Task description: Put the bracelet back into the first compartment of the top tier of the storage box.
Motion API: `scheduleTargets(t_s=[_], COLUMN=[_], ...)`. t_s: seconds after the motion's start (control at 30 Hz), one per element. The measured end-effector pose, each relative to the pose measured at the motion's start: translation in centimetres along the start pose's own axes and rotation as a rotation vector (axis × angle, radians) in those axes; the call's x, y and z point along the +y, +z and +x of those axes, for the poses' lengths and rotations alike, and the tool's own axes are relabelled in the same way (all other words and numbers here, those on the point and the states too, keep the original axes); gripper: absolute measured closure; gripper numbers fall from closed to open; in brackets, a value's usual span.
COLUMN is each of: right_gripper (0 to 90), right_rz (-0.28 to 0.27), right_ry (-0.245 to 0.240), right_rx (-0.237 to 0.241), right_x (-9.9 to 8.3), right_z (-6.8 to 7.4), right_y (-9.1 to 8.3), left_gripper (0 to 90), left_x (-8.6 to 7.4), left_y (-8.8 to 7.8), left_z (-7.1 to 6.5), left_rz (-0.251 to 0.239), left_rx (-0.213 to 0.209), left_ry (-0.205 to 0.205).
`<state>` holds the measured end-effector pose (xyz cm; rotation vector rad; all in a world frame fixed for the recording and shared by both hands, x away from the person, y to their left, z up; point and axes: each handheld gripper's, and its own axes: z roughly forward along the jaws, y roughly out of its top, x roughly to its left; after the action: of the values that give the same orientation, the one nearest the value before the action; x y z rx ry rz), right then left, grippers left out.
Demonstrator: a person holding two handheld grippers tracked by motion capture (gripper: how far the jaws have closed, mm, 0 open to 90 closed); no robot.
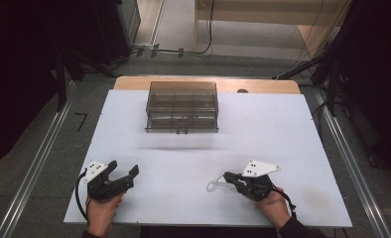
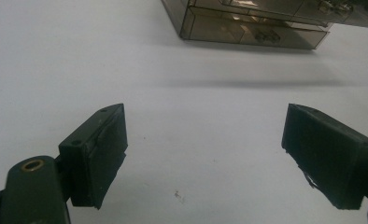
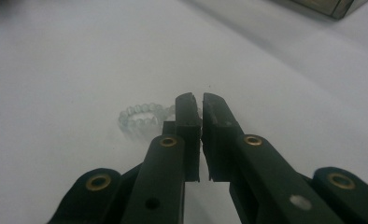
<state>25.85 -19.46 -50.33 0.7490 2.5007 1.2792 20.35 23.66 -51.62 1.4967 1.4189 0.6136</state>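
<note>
My right gripper is clamped on the clear bead bracelet, whose loop lies just beyond its tips on the table; my left gripper gapes wide, holding nothing.

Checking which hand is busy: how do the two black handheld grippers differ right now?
The left gripper has its jaws spread wide with nothing between them; the right gripper has its jaws pressed together on a clear beaded bracelet. The left points toward the smoky transparent drawer box; the right points leftward across the white table. Both sit low near the table's front edge.
</note>
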Motion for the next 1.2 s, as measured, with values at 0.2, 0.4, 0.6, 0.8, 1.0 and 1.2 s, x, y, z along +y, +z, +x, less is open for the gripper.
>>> scheduleTargets(t_s=[0.2, 0.4, 0.6, 0.8, 1.0, 1.2], right_gripper=[82.9, 82.8, 82.8, 82.8, 82.9, 82.8], right_rz=[-0.037, -0.053, -0.079, -0.091, -0.108, -0.125], right_ry=[0.008, 0.007, 0.004, 0.001, -0.001, -0.007], right_rx=[0.0, -0.005, -0.01, -0.013, -0.006, -0.001], right_x=[0.8, 1.3, 2.1, 2.7, 3.6, 4.6], right_z=[-0.1, -0.2, 0.0, 0.0, 0.2, 0.4], right_y=[-0.4, -0.3, -0.1, 0.6, 1.2, 2.0], left_gripper=[14.5, 14.5, 14.5, 14.5, 14.5, 14.5], left_x=[0.0, 0.0, 0.0, 0.0, 0.0, 0.0], left_y=[0.1, 0.1, 0.1, 0.1, 0.1, 0.1], left_z=[0.0, 0.0, 0.0, 0.0, 0.0, 0.1], left_rz=[0.0, 0.001, 0.002, 0.002, 0.003, 0.004], left_rx=[-0.002, -0.001, 0.0, 0.001, 0.001, 0.001], left_ry=[0.002, 0.0, 0.0, -0.002, -0.001, -0.002])
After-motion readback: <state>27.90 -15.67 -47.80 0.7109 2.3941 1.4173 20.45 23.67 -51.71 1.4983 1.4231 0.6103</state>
